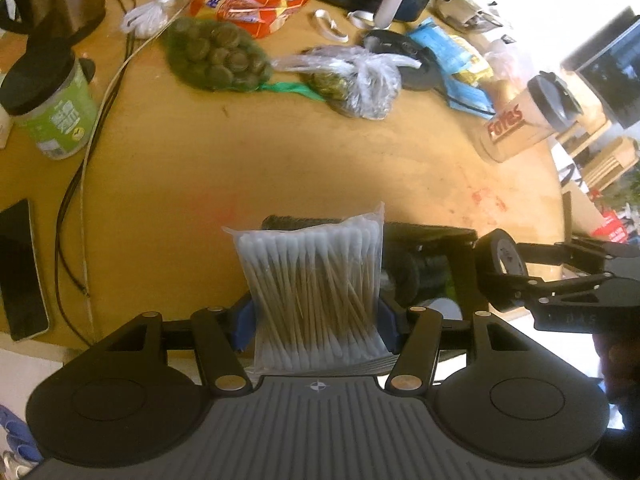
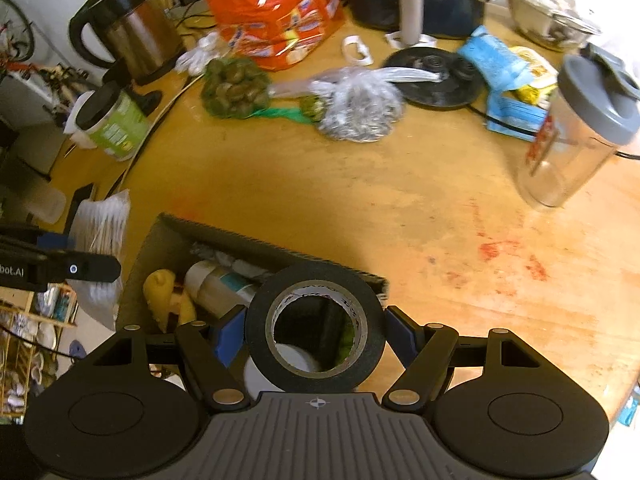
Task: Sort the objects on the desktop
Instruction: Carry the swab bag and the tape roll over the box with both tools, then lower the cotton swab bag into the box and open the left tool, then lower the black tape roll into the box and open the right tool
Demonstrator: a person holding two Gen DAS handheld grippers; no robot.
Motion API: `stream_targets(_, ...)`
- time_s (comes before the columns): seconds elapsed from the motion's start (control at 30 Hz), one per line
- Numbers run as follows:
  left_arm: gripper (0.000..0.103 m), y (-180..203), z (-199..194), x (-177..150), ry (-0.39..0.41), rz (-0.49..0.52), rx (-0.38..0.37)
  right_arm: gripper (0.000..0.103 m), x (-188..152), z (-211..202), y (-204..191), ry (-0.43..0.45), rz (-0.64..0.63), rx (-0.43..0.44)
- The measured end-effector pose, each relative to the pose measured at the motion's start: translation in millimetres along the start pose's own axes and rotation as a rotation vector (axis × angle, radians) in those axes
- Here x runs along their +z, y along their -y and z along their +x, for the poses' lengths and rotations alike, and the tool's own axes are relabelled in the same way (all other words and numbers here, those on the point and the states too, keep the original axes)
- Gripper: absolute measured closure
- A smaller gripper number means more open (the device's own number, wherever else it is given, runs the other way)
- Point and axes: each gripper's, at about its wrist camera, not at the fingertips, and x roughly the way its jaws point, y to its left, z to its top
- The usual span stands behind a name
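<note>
Left gripper (image 1: 316, 320) is clamped on a bag of cotton swabs (image 1: 316, 280), blue pads pressing the bag from both sides at about mid-height; the swab sticks run roughly straight up and away from the fingers, so the bag's long axis lies along the gripper's pointing direction, not across it. Right gripper (image 2: 316, 332) is clamped on a roll of black tape (image 2: 316, 328), held on edge with its hole facing the camera. Both things are held up off the wooden table (image 2: 400, 208). The relation that matters: the open cardboard box (image 2: 224, 236) sits right under and just ahead of the tape roll, with a yellow item (image 2: 168, 296) and a white bottle (image 2: 216, 284) already inside, while the swab bag hangs just beyond the box's left wall in the right wrist view (so the right hand is the nearer one to the opening; the left needs to shift rightward to get over it). Judging by that, the box looks like the sorting destination. Kettle (image 2: 128, 28), green tub (image 2: 116, 124) and a clear shaker cup (image 2: 576, 132) stand well apart from the box.
</note>
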Motion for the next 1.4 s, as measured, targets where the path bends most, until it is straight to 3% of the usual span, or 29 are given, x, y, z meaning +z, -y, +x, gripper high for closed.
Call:
stream_targets(0.2, 0.044, 14, 18, 8, -0.028, 0.042, -0.005, 0.028, 1, 1, -4, -0.005, -0.006, 0.001)
stream_targets(0.27, 0.036, 21, 28, 13, -0.046, 0.076, 0.001, 0.028, 2, -1, -3, -0.003, -0.004, -0.005)
stream_targets(0.33, 0.015, 27, 35, 16, -0.058, 0.106, 0.032, 0.028, 2, -2, -1, -0.002, 0.000, -0.010)
stream_targets(0.43, 0.002, 31, 34, 16, -0.037, 0.123, 0.046, 0.028, 1, -4, 2, -0.002, 0.007, -0.016)
stream_targets(0.93, 0.000, 4, 15, 2, -0.020, -0.005, 0.057, 0.028, -8, -1, 17, -0.031, 0.034, -0.041)
stream_targets(1.4, 0.000, -8, 9, -1, -0.011, -0.048, 0.076, 0.028, -1, 18, -26, -0.060, -0.090, 0.039)
